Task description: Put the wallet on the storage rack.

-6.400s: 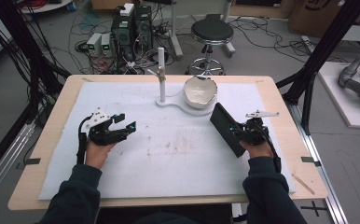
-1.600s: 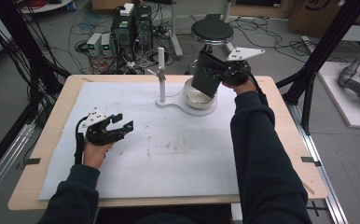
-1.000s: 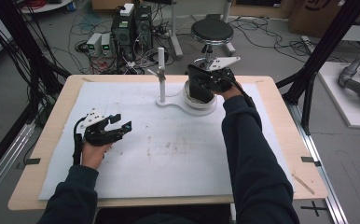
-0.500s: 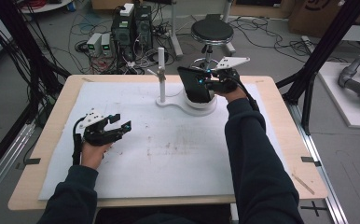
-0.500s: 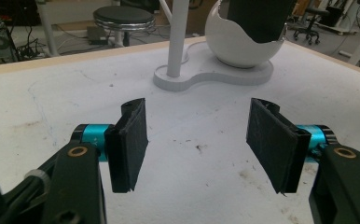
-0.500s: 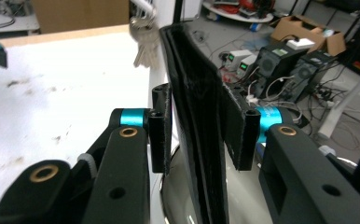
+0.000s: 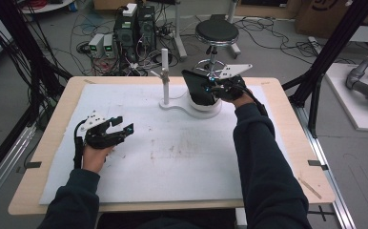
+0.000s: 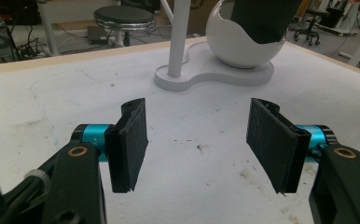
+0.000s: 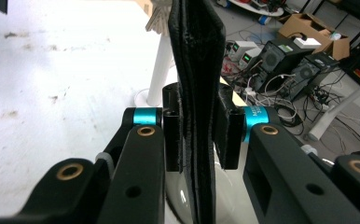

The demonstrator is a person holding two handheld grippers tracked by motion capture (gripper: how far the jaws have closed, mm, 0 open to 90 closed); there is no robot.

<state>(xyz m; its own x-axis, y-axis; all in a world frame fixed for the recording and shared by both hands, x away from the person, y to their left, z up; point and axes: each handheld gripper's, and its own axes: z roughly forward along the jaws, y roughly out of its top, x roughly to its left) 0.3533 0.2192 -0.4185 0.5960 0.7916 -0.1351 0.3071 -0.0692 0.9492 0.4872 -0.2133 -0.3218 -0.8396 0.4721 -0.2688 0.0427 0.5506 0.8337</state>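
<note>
The right gripper [image 7: 210, 88] is clamped on a flat black rectangular pad [image 9: 197, 84], holding it edge-up over the round white bowl [image 8: 245, 44] at the far side of the white-covered table [image 7: 182, 157]. Beside the bowl rises a white upright post [image 7: 164, 76] on a shared base. The left gripper [image 8: 197, 135] rests near the table's left side, jaws spread wide and empty.
</note>
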